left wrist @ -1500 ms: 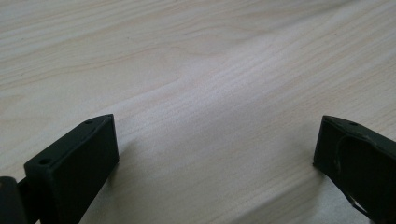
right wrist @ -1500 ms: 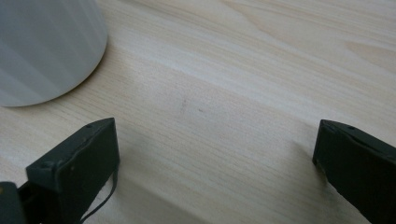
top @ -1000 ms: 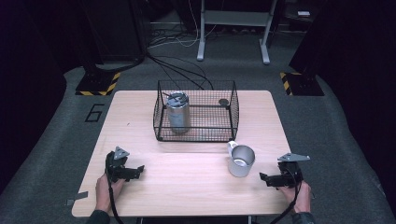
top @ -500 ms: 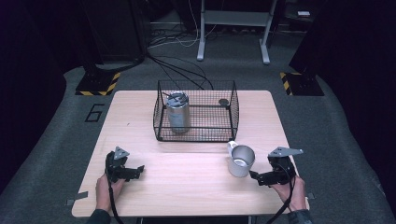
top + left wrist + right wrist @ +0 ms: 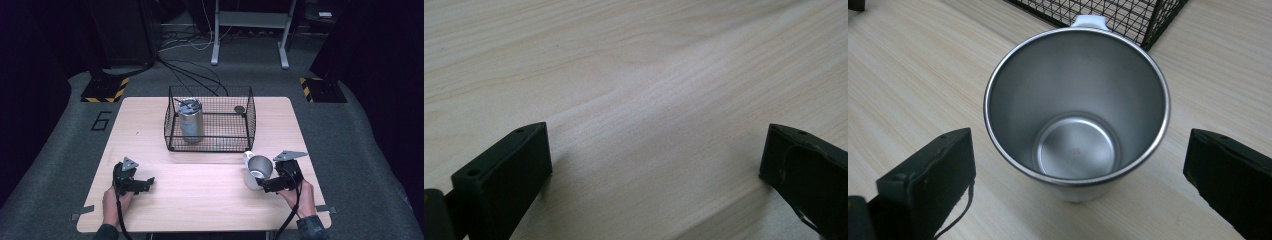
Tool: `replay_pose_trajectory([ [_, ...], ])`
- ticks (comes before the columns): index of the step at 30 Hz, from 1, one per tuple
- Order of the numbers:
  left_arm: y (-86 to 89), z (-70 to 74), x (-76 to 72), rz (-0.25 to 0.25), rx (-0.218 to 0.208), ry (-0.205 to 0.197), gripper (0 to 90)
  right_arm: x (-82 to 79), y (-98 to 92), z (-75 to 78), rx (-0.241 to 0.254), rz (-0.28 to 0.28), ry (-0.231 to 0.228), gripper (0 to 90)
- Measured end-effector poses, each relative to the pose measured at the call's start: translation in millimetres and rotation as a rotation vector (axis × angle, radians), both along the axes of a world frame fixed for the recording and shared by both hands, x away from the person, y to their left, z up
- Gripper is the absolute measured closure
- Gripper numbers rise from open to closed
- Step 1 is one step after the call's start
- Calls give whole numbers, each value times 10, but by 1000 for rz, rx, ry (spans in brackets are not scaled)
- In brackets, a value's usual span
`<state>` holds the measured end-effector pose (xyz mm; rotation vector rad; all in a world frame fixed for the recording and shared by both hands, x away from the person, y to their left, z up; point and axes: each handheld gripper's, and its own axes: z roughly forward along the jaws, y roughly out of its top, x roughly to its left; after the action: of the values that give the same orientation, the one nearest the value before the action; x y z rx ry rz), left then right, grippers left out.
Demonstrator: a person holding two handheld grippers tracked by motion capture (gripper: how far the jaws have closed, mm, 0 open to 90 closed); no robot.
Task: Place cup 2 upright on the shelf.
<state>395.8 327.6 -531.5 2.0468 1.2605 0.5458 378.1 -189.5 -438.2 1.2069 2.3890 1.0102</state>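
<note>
Now the right hand-held gripper (image 5: pixel 1075 165) stands with jaws spread wide on either side of the steel mug (image 5: pixel 1075 110), which sits upright on the bench (image 5: pixel 200 195) just in front of the wire basket (image 5: pixel 210 120), apparently lined up for a grasp. Meanwhile the left hand-held gripper (image 5: pixel 142 184) rests open on bare wood, well apart, probably kept clear.

A light wooden worktop (image 5: pixel 150 125) with rounded corners is set on a grey carpeted floor (image 5: pixel 350 150). A number "6" (image 5: pixel 101 120) is marked on the floor at the left of the worktop. Two black bases edged with yellow-and-black hazard tape (image 5: pixel 105 90) (image 5: pixel 322 90) are seen on the floor beyond it. Dark cables (image 5: pixel 190 75) are trailed across the carpet. A grey metal frame on two legs (image 5: pixel 250 35) is stood at the back. The surroundings are left in darkness
</note>
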Motion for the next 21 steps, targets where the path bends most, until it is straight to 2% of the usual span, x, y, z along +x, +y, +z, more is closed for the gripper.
replay_pose_trajectory([
  [4,0,0,0,-1,0,1,0,44,64,-8,-22,6,-1,0],
  [18,1,0,0,-2,1,1,0,166,214,-57,-40,0,4,0],
  [21,1,0,2,-2,1,-2,0,185,243,-68,-61,-2,11,0],
])
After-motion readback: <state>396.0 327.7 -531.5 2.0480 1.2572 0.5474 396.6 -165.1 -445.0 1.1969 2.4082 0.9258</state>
